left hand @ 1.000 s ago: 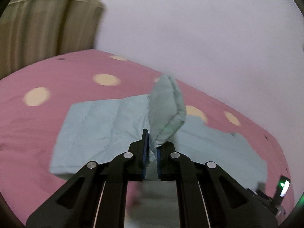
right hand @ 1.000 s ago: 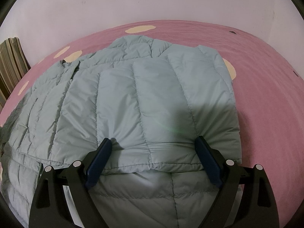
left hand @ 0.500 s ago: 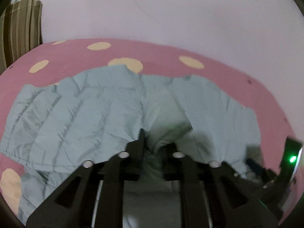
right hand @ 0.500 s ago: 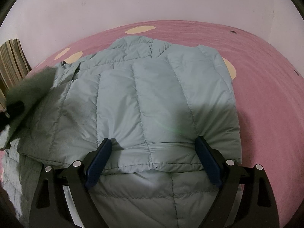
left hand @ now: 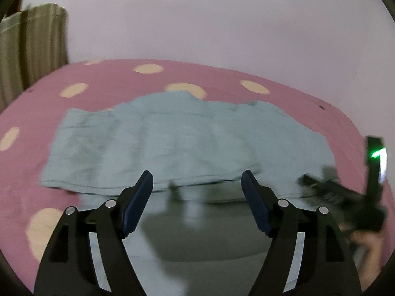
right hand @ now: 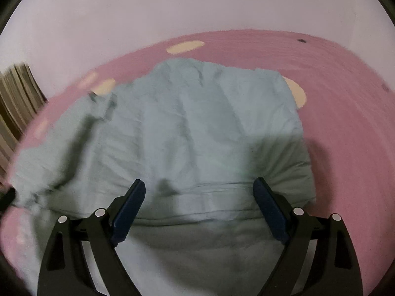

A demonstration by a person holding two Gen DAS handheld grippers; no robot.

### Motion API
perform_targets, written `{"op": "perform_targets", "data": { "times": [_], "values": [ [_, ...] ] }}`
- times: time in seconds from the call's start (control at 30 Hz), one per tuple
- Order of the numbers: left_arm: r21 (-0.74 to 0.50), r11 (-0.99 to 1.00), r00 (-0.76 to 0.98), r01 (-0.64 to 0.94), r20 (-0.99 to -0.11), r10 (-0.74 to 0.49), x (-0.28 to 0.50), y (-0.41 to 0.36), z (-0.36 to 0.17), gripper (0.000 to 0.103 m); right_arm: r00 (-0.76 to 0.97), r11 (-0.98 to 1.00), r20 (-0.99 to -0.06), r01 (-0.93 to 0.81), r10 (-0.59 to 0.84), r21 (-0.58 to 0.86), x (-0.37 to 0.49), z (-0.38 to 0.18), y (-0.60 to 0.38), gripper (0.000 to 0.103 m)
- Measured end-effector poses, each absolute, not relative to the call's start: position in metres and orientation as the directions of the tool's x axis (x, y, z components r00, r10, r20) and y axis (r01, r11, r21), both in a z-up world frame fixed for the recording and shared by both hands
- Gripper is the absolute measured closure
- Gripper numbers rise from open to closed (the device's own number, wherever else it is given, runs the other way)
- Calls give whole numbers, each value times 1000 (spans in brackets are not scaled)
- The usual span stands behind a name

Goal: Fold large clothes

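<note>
A pale blue-green quilted jacket (left hand: pixel 177 143) lies folded on a pink bed sheet (left hand: pixel 222 79) with cream dots. It also shows in the right wrist view (right hand: pixel 197 128), with folded layers stacked near the camera. My left gripper (left hand: pixel 197 180) is open and empty, over the jacket's near folded edge. My right gripper (right hand: pixel 200 187) is open and empty, over the jacket's near edge. The right gripper's body with a green light (left hand: pixel 375 153) shows at the right of the left wrist view. Both views are blurred.
A pale wall (left hand: pixel 209 19) stands behind the bed. A striped brown curtain (left hand: pixel 32 46) hangs at the far left and shows in the right wrist view (right hand: pixel 17 98) too. Bare sheet lies to the right of the jacket (right hand: pixel 345 123).
My left gripper carried a pinched fold of the jacket across, let it go and opened. The jacket now lies flatter in a folded stack. My right gripper stayed open and shifted slightly.
</note>
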State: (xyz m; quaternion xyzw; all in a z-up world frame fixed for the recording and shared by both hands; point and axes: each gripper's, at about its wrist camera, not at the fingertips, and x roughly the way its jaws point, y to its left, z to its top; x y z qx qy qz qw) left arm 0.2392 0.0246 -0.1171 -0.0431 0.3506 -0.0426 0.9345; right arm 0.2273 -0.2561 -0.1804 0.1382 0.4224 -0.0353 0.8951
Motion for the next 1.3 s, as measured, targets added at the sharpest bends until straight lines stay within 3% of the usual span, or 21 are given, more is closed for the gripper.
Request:
{"op": "perform_targets", "data": {
  "times": [0.17,0.37,0.5,0.57,0.67,0.97,1.3],
  "values": [
    [-66,996,762,-56,-647,0,234,76,-118,29,652,938,-732,91,198,334,236,-158,-220,15],
    [-95,983,741,-159,-670,55,228,126,-127,29,606,930,-745,22,278,366,270,-163,-162,20],
    [-92,979,736,-181,-673,73,226,141,-131,29,555,932,-779,17,293,363,288,-177,-138,49],
    [-98,976,733,-192,-676,76,225,148,-132,29,538,932,-788,11,300,362,294,-182,-131,78],
    [-104,974,732,-202,-677,80,226,155,-131,29,558,926,-768,-4,316,378,294,-176,-131,93],
    [-120,975,742,-186,-668,59,239,149,-124,29,677,949,-717,89,164,302,265,-143,-210,95],
    [-98,986,709,-132,-704,25,271,114,-139,28,630,929,-775,257,46,265,252,-178,-301,95]
  ]
}}
